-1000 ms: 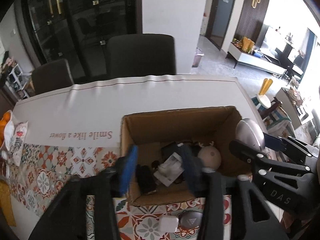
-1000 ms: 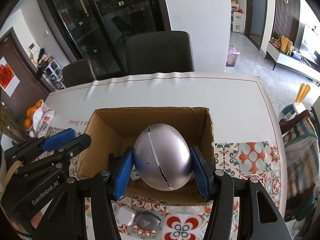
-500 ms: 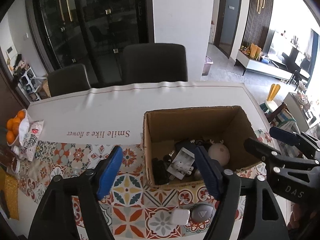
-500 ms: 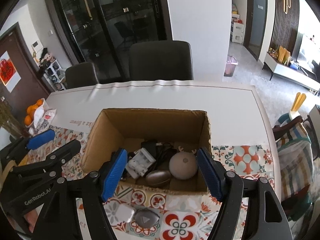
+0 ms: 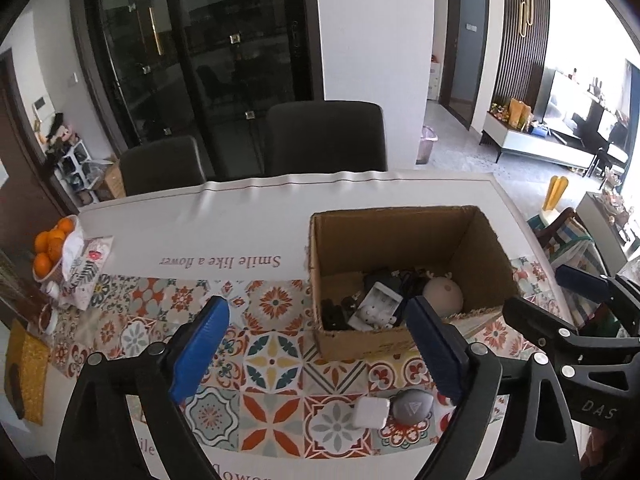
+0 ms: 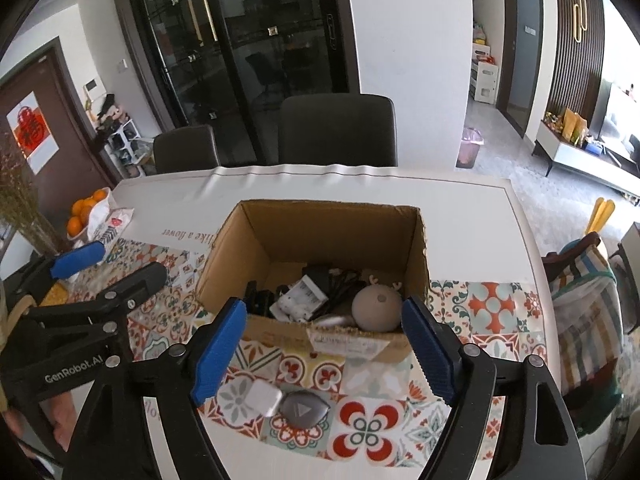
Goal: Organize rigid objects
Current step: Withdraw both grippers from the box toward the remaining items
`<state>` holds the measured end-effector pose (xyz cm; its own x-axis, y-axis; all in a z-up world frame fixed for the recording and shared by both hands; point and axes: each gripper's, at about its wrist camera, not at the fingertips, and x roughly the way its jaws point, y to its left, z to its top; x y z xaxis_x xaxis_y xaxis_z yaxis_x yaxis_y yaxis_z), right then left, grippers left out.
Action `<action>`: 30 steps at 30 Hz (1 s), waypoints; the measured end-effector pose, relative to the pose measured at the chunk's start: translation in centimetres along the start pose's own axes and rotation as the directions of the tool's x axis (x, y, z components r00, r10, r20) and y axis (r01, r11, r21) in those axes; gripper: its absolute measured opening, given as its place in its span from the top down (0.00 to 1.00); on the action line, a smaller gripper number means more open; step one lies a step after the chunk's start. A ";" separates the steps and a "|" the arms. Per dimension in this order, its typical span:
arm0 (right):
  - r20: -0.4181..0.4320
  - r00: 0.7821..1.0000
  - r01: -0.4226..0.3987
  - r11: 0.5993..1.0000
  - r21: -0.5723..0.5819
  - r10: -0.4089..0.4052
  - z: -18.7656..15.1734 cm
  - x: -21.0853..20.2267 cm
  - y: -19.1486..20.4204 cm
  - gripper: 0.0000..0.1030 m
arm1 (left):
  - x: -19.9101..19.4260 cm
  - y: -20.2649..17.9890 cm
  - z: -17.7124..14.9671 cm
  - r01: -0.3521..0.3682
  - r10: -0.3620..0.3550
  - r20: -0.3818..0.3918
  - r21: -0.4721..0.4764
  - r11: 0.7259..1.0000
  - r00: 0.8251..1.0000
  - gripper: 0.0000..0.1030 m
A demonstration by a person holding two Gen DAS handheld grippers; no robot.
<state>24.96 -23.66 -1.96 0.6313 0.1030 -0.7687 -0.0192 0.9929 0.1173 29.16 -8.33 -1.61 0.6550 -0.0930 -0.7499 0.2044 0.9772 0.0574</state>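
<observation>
Release is done: a second ago my right hand-held gripper (image 6: 324, 350) clamped the silver egg (image 6: 334, 320), which now lies in the cardboard box (image 6: 416, 248). Both hand-held grippers, left (image 5: 318, 350) included, are opening, empty. White cube (image 6: 262, 396) and grey pebble (image 6: 304, 408) remain on the bench (image 6: 460, 208).

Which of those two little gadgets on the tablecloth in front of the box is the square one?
The white charger cube, square-edged, lies left of and against the grey rounded gadget, which bears a triangle mark.
</observation>
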 end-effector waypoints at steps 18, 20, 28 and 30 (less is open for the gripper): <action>-0.073 0.997 -0.035 0.998 -0.052 0.031 -5.1 1.9 1.3 0.20 | 1.5 0.9 -6.3 -0.050 0.047 -0.110 -0.025 0.998 0.993 0.11; -0.090 0.995 -0.039 0.998 -0.059 0.033 -5.6 2.3 1.5 0.20 | 2.1 1.1 -7.0 -0.054 0.050 -0.133 -0.029 0.998 0.990 0.11; -0.160 0.986 -0.048 0.997 -0.066 0.037 -7.7 4.2 1.8 0.20 | 3.7 1.2 -9.6 -0.061 0.053 -0.206 -0.034 0.998 0.977 0.11; -0.179 0.983 -0.052 0.996 -0.074 0.038 -8.1 4.7 2.0 0.20 | 4.2 1.2 -10.3 -0.057 0.046 -0.227 -0.043 0.997 0.973 0.11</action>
<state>21.61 -20.72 -10.46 0.4813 0.1493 -0.8638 -0.1087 0.9880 0.1102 24.64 -5.53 -11.46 0.4815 -0.0019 -0.8764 0.1350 0.9882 0.0720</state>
